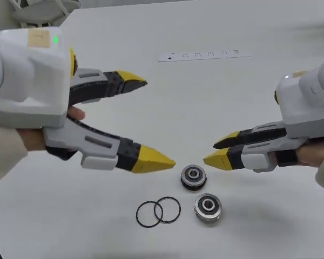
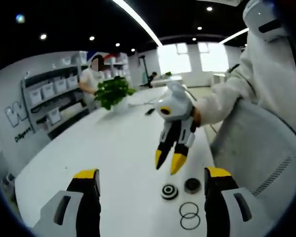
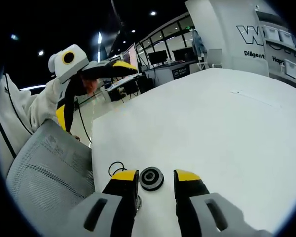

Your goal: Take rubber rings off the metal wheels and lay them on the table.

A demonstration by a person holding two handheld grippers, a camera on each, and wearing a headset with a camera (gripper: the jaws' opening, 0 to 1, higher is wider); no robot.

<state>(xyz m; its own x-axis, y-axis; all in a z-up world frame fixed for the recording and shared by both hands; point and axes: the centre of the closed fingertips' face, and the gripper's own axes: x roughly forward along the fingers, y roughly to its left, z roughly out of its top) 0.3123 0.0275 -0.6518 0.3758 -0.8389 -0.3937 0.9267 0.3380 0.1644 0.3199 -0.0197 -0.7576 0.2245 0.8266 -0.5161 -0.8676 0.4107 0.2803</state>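
White table takes most of the head view, and all the task parts sit near its front edge. A mesh chair back is at the table's side in the right gripper view.

Left gripper is on the left, jaws spread wide apart, nothing in them, held above the table. Its own view has the same wide gap, with the parts ahead and below it. It is also up in the air in the right gripper view.

Right gripper comes in from the right, jaws a little apart, empty, tips just above and beside the far wheel. In its own view that wheel sits in the gap between the tips; can't tell if anything touches. It hangs over the wheels in the left gripper view.

Power strip lies flat, well away at the back.

Far wheel lies flat and has a dark band round its rim. Near wheel is just beside it, flat, rim bare silver.

Two rubber rings lie flat on the table, overlapping each other, just left of the near wheel and apart from both wheels.
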